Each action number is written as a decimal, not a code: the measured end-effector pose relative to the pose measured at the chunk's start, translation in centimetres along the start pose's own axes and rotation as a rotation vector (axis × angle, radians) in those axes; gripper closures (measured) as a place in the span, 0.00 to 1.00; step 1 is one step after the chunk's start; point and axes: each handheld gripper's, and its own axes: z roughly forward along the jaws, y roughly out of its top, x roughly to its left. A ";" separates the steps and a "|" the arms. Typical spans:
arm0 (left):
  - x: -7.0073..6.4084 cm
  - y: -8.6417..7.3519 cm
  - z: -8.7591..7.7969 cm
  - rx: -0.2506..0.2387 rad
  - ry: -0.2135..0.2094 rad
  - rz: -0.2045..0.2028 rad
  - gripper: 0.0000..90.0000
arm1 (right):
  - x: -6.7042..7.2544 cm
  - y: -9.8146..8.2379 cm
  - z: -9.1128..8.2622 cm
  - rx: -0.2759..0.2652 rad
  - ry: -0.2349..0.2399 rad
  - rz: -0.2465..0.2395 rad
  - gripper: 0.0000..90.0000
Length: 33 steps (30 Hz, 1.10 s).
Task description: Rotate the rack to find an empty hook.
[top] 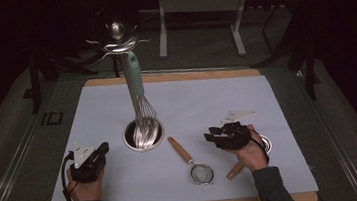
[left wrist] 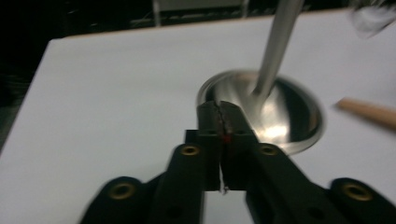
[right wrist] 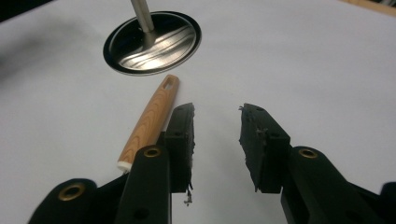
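High view is showing a utensil stand (top: 142, 134) with a whisk (top: 137, 84) hanging on it, and both grippers hovering on the near side of its base. The left gripper (left wrist: 219, 116), clenched on nothing, is waiting to the base's left. The right gripper (right wrist: 217, 123), jaws parted, is hovering just right of the small strainer (top: 193, 162), probably lining up a grasp: it needs to straddle the wooden handle (right wrist: 149, 121). That handle's long axis is pointing toward the base, mesh end nearer the person.

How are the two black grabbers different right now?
The left gripper has its jaws pressed shut with nothing between them; the right gripper has its jaws spread wide open. The left points toward the steel stand base; the right sits beside a wooden handle. Both are black and hand-held.
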 end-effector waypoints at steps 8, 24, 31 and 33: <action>-0.9 3.3 -1.2 -0.091 -0.030 0.028 1.00 | 0.4 -1.6 1.1 0.026 -0.048 -0.004 0.70; -2.1 9.6 -4.0 -0.329 -0.108 0.039 1.00 | -0.1 -3.1 0.1 0.086 -0.044 -0.041 0.70; -3.1 12.0 -4.4 -0.411 -0.135 0.051 1.00 | 0.2 -3.0 -0.1 0.058 -0.025 -0.029 0.70; -3.4 12.7 -4.6 -0.433 -0.145 0.060 1.00 | 0.4 -3.0 -0.2 0.058 -0.022 -0.032 0.69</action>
